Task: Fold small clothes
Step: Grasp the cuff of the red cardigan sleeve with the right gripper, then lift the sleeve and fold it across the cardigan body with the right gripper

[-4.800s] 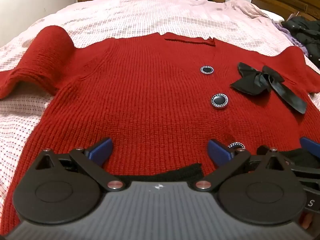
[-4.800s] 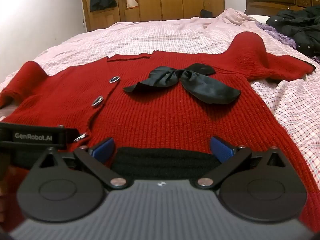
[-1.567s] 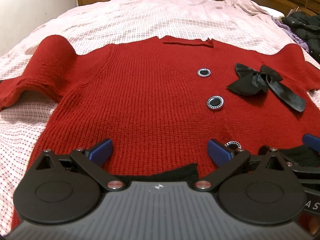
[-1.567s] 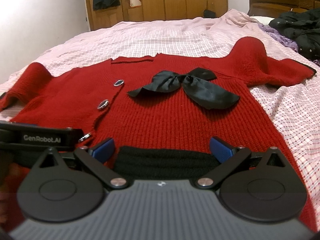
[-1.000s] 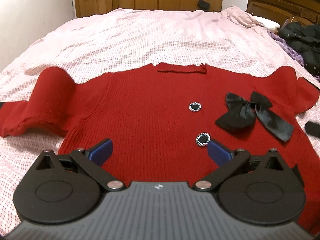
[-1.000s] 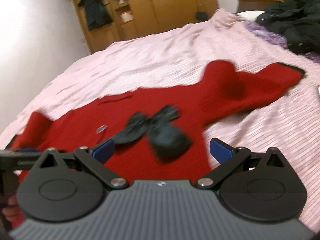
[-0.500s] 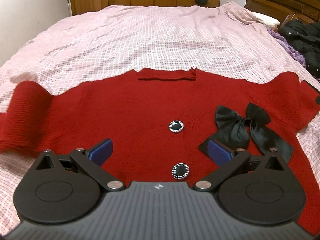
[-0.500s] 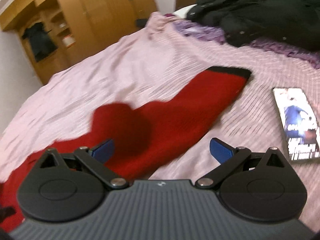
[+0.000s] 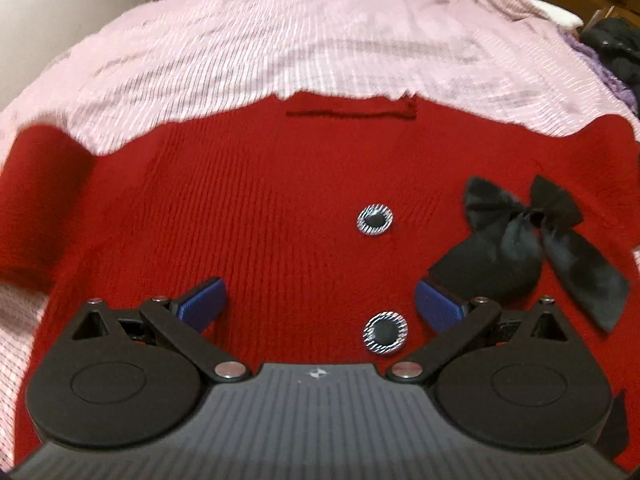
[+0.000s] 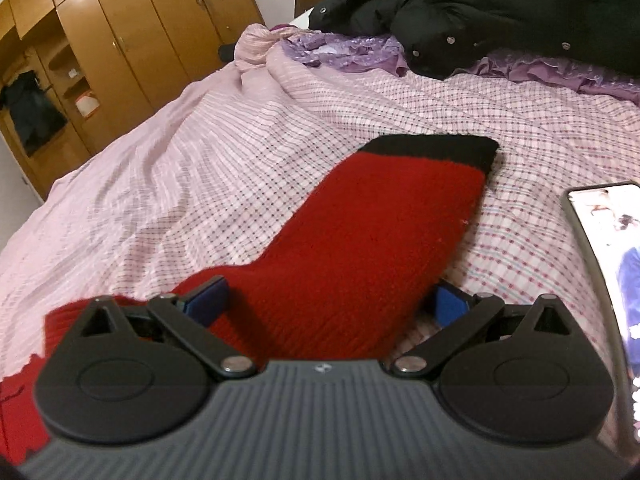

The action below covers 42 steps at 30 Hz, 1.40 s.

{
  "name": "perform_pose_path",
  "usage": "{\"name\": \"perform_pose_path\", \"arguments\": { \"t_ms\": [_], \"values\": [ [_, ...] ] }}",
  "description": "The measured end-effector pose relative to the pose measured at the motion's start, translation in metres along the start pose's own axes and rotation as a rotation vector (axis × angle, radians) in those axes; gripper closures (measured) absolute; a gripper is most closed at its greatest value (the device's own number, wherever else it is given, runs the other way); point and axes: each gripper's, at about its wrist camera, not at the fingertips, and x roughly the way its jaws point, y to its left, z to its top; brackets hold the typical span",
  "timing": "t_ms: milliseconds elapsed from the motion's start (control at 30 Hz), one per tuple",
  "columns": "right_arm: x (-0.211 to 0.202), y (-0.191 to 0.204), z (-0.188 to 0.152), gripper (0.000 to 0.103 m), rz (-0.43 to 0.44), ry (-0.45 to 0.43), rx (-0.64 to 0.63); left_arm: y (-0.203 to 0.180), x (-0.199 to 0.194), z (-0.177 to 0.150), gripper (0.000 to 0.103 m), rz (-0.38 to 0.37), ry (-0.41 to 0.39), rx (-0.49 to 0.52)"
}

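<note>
While the red sweater (image 9: 248, 216) lies flat and face up on the pink bed cover (image 9: 304, 36), both claws hold nothing. The left gripper (image 9: 318, 300) hangs wide open over the chest, near two buttons (image 9: 374, 220) and a black bow (image 9: 528, 236). The right gripper (image 10: 330, 300) is wide open around the sleeve (image 10: 372, 240), which points to a phone (image 10: 608, 264). The knit looks soft, thick and floppy, so pinching near the black cuff (image 10: 432, 146) seems best.

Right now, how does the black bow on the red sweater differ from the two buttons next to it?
The black bow is soft, floppy satin with long tails; the buttons are small, round and rigid. The bow is plain black; each button has a black centre inside a silver striped rim. Both sit on the front of the red sweater.
</note>
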Motion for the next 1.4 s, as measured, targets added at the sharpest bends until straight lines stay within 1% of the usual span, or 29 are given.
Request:
{"name": "perform_pose_path", "arguments": {
  "t_ms": [67, 200, 300, 333, 400, 467, 500, 533, 567, 600, 633, 867, 933, 1100, 1267, 1400],
  "values": [
    [0.006, 0.001, 0.002, 0.000, 0.018, -0.009, 0.000, 0.003, 0.004, -0.002, 0.000, -0.003, 0.004, -0.009],
    [0.014, -0.003, 0.004, 0.000, 0.071, -0.039, 0.044, -0.001, 0.005, -0.005, 0.000, 0.009, -0.006, 0.016],
    [0.019, -0.005, 0.005, 0.000, 0.090, -0.053, 0.065, -0.002, 0.006, -0.007, 0.000, 0.013, -0.011, 0.021],
    [0.019, -0.005, 0.005, 0.002, 0.090, -0.053, 0.064, -0.002, 0.006, -0.007, 0.000, 0.014, -0.012, 0.021],
    [0.018, -0.004, 0.005, 0.021, 0.083, -0.055, 0.059, -0.003, 0.006, -0.008, 0.000, 0.015, -0.015, 0.022],
    [0.015, -0.005, 0.005, 0.053, 0.064, -0.058, 0.053, -0.003, 0.005, -0.008, 0.000, 0.016, -0.016, 0.025],
    [0.013, -0.006, 0.005, 0.061, 0.072, -0.062, 0.056, -0.004, 0.005, -0.008, 0.000, 0.016, -0.014, 0.026],
    [0.010, -0.008, 0.006, 0.077, 0.088, -0.061, 0.064, -0.003, 0.004, -0.008, 0.000, 0.015, -0.014, 0.027],
    [0.007, -0.009, 0.006, 0.083, 0.099, -0.064, 0.072, -0.003, 0.003, -0.008, 0.000, 0.014, -0.014, 0.028],
    [0.002, -0.010, 0.006, 0.084, 0.106, -0.076, 0.071, -0.003, 0.003, -0.008, 0.000, 0.014, -0.014, 0.028],
    [-0.004, -0.009, 0.007, 0.089, 0.109, -0.091, 0.060, -0.002, 0.002, -0.008, 0.000, 0.014, -0.014, 0.028],
    [-0.058, 0.000, 0.014, 0.091, 0.144, -0.225, -0.017, -0.001, -0.008, -0.011, 0.000, 0.014, -0.017, 0.036],
    [-0.073, 0.001, 0.016, 0.091, 0.150, -0.251, -0.021, 0.001, -0.010, -0.013, 0.000, 0.013, -0.017, 0.032],
    [-0.105, 0.001, 0.021, 0.091, 0.158, -0.291, -0.019, 0.006, -0.018, -0.016, 0.000, 0.006, -0.023, 0.025],
    [-0.132, 0.008, 0.020, 0.091, 0.170, -0.306, -0.023, 0.010, -0.027, -0.017, 0.000, 0.003, -0.035, 0.025],
    [-0.143, 0.020, 0.017, 0.091, 0.191, -0.305, -0.029, 0.015, -0.035, -0.017, 0.000, 0.012, -0.043, 0.027]
  ]
}}
